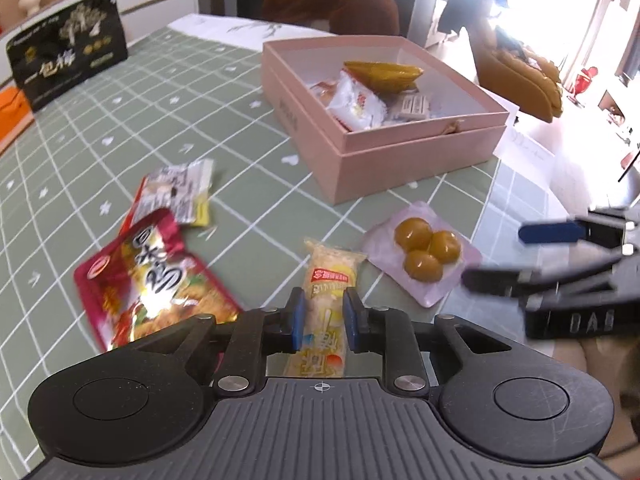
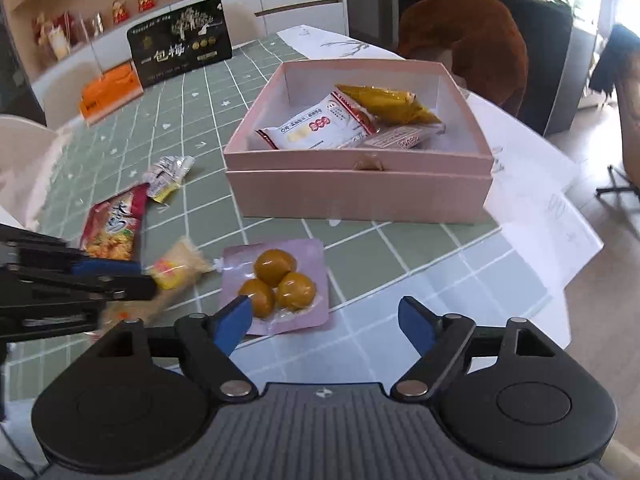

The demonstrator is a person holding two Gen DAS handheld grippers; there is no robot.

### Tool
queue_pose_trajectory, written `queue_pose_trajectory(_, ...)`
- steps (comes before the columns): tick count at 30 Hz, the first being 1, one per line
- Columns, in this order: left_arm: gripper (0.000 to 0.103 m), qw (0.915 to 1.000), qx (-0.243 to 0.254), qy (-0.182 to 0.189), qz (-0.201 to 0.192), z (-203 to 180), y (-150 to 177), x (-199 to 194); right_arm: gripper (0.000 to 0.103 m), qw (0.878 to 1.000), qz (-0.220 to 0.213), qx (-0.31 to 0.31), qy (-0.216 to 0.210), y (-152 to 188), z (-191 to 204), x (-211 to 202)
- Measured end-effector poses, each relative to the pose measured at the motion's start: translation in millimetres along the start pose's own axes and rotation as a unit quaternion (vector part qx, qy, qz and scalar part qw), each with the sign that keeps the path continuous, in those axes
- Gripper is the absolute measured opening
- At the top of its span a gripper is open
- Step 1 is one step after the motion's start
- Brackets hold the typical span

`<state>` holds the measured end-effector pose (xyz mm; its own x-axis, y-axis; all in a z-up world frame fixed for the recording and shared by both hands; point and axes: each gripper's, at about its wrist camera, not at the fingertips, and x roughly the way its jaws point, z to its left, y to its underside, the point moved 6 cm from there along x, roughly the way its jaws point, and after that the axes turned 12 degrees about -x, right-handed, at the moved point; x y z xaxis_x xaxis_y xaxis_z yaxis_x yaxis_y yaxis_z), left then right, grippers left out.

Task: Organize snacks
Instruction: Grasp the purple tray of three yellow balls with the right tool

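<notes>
Green checked tablecloth [image 1: 120, 128]: left gripper [image 1: 323, 316] clamps yellow snack stick [image 1: 330, 280]; right gripper [image 2: 326, 320] gapes empty over chestnut pack [image 2: 280, 284]. Next, carry stick to pink box [image 1: 400, 152], upper centre.

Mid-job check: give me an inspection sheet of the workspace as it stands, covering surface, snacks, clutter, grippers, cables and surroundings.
Surface: green grid tablecloth, white paper sheets at its right edge.
Job's things: pink box open, holding three packets; on the cloth, chestnut pouch, yellow snack stick, red packet, small silver-yellow packet.
Clutter: black gift box, orange item at the far edge.
Grippers: left gripper shut on the yellow snack stick; right gripper open, empty, near the chestnut pouch.
Cables: nothing seen.
Surroundings: shelf with figurines, brown chair.
</notes>
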<state>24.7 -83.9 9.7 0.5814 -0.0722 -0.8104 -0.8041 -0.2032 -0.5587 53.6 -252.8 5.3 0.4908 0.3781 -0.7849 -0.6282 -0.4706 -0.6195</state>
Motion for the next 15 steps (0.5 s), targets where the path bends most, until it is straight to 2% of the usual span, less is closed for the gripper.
queue_pose_trajectory(4,0.027,0.9996,0.021,-0.015,-0.012,-8,1,2,0.081,1.000,0.013,0.003,0.005,9,9,9)
queue_pose_trajectory(6,0.028,0.9997,0.015,-0.012,-0.013,-5,3,2,0.081,1.000,0.014,0.011,0.014,15,11,13)
queue_pose_trajectory(10,0.028,0.9996,-0.019,0.013,-0.014,5,5,0,0.092,0.999,0.015,0.023,0.031,15,11,24)
queue_pose_trajectory(15,0.029,0.9983,-0.050,0.032,0.001,12,3,1,0.102,0.998,0.034,-0.014,0.045,12,19,36)
